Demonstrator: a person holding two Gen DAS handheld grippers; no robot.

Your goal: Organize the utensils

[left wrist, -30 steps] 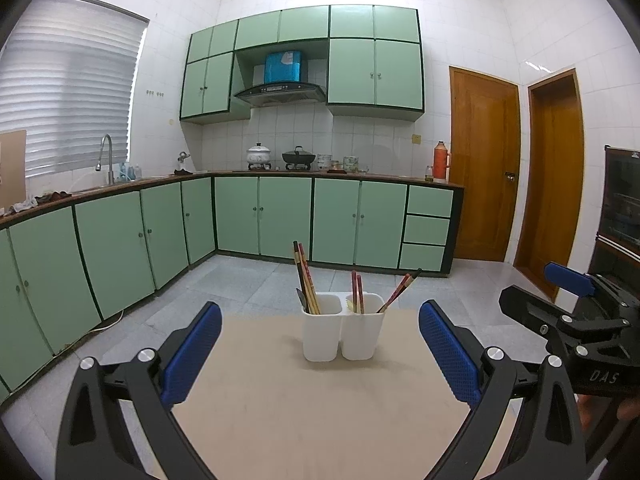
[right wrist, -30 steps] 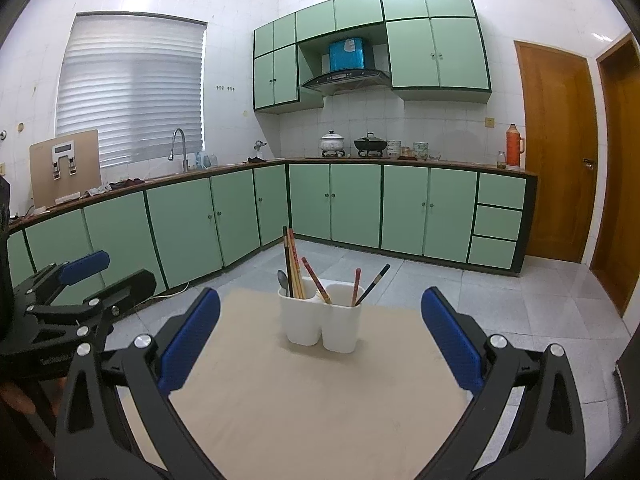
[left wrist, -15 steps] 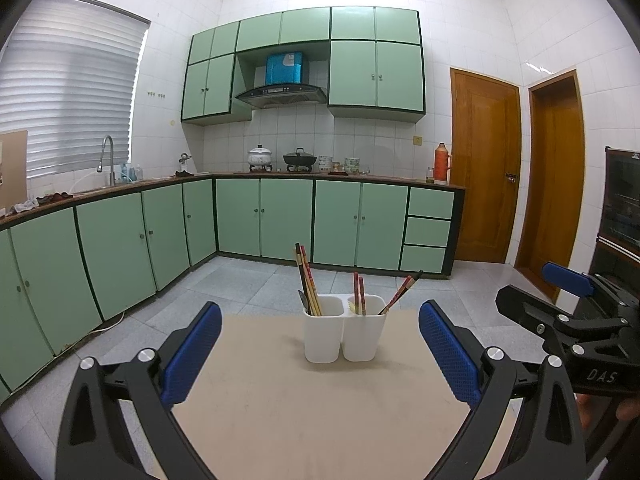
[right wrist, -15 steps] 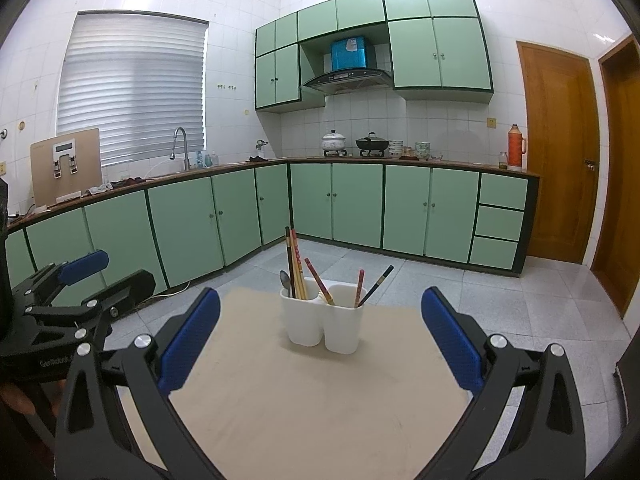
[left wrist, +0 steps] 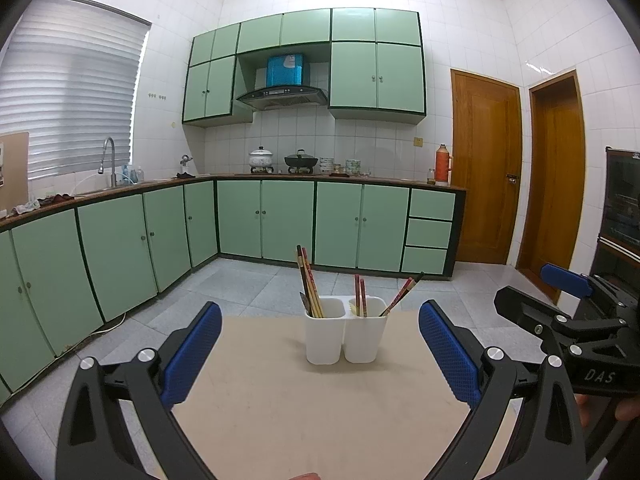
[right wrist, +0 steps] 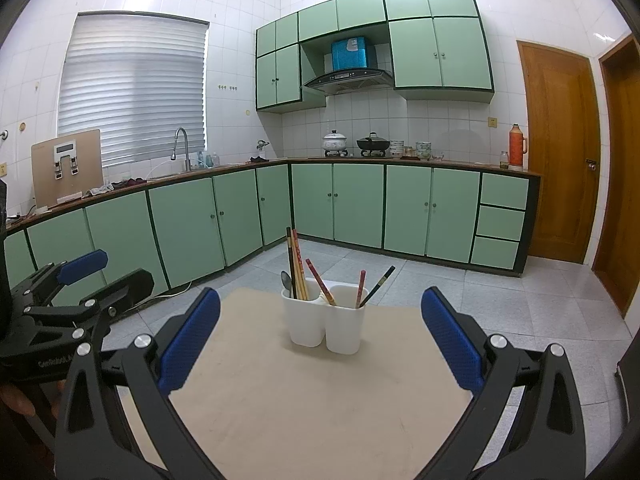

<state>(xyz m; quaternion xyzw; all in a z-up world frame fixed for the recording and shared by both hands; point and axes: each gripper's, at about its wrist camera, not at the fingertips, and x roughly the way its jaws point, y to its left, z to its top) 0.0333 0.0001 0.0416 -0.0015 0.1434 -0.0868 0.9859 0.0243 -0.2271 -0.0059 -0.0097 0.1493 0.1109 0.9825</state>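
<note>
Above the tabletop [left wrist: 320,420], left gripper [left wrist: 320,356] and right gripper [right wrist: 320,344] hold jaws wide apart, empty, short of the utensil holder [right wrist: 324,322].

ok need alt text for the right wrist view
A white two-compartment utensil holder stands on a beige table, holding chopsticks and a spoon, framed by the open, empty jaws of the right gripper. The left gripper shows at the left edge; green kitchen cabinets stand behind.
</note>
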